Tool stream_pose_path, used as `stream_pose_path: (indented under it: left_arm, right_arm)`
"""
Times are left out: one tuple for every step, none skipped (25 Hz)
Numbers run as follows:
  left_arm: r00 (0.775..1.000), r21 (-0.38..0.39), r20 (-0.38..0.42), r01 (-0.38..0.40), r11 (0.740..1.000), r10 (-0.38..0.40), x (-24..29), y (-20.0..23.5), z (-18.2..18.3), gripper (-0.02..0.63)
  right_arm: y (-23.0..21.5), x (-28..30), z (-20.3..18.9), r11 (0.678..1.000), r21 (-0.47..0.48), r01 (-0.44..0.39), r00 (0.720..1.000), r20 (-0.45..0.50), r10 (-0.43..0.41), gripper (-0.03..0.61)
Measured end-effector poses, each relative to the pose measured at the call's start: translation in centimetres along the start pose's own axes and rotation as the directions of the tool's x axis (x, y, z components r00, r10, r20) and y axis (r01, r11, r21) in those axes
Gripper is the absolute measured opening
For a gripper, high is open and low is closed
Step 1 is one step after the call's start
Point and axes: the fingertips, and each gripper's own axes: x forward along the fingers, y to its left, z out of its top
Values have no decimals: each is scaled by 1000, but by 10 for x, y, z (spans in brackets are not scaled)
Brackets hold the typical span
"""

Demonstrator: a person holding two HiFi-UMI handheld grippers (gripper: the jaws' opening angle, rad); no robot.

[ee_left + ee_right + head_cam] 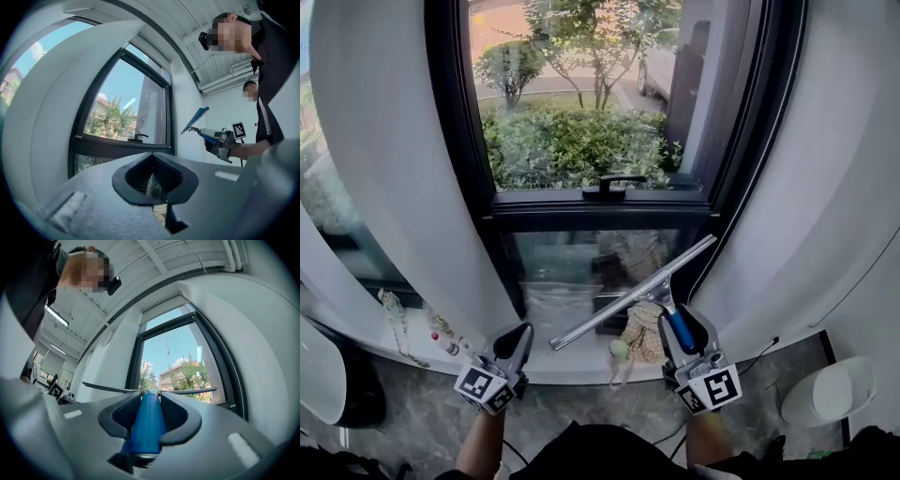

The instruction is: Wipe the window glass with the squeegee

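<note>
In the right hand-held gripper (pixel 149 393): the squeegee (pixel 146 423), clamped by its blue handle between both jaws, blade crosswise ahead. Held so, most likely, to lay the whole rubber edge flat on a pane and draw it in one stroke. In the head view, blade slanted, low end to the left, in front of the lower glass (pixel 553 267). Off the pane, going by the left gripper view, with air between edge and window. No wiping stroke begun yet, by the look of it.

Nothing in the left hand-held gripper (pixel 517 341), jaws pinched together. Kept low beside the right one, probably just to stay clear of the blade.

Beyond: a dark frame (pixel 455 141), the upper glass (pixel 581 103) looking onto shrubs and a tree, a black latch (pixel 612 186) on the crossbar. Below, a pale sill (pixel 572 367) with small odds and ends (pixel 441 339) at the left and a woven thing (pixel 645 328) just under the blade. White curved walls (pixel 384 141) on either side, a grey stone floor (pixel 403 403), a thin cable (pixel 759 354) and a round white object (pixel 834 394) at the lower right.
</note>
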Motion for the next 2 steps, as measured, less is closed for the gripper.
stream_pose_path:
  left_arm:
    - [1000, 2, -2, 2, 1000, -2, 1, 1, -1, -2]
    - [1000, 3, -1, 5, 1000, -5, 3, 1, -2, -2]
  right_arm:
    - [-2, 0, 0, 1000, -1, 2, 1000, 2, -2, 135]
    - [-3, 0, 0, 1000, -1, 4, 1000, 4, -4, 135]
